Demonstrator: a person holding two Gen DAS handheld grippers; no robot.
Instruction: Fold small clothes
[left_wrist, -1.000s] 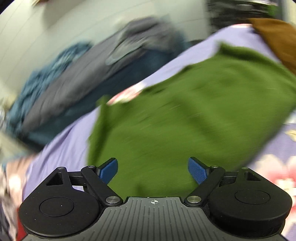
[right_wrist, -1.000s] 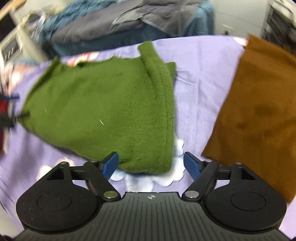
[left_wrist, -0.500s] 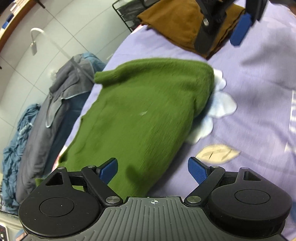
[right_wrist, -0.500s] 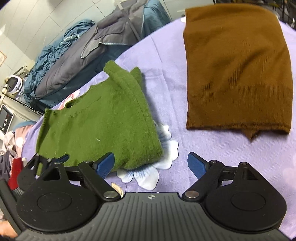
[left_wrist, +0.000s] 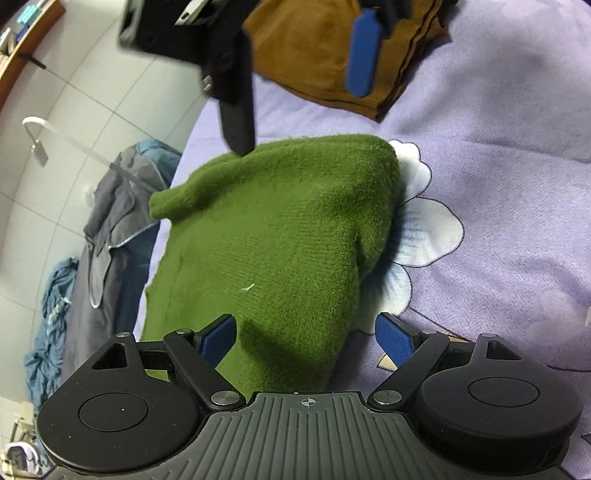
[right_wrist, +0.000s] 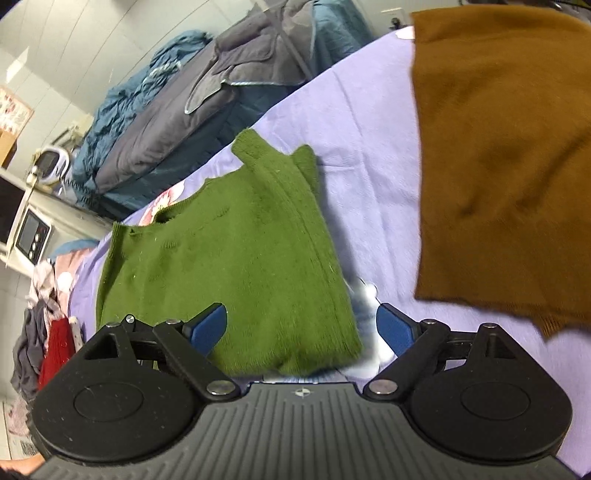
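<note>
A folded green knit garment (left_wrist: 280, 251) lies on the lilac flowered sheet (left_wrist: 517, 206). My left gripper (left_wrist: 306, 338) is open, just above the garment's near end, holding nothing. In the right wrist view the same green garment (right_wrist: 229, 258) lies flat with a sleeve poking out at its far edge. My right gripper (right_wrist: 301, 328) is open over the garment's near corner. The right gripper also shows at the top of the left wrist view (left_wrist: 295, 81), hovering above the garment's far edge.
A folded brown garment (right_wrist: 506, 147) lies on the sheet to the right of the green one; it also shows in the left wrist view (left_wrist: 332, 55). Grey and blue bedding (right_wrist: 207, 103) is piled at the back. A white appliance (right_wrist: 29, 236) and red cloth (right_wrist: 55, 350) are at left.
Both grippers have swung round and closed in on the green garment. The right gripper now hangs nearer over its far edge in the left wrist view. The garment lies as before.
</note>
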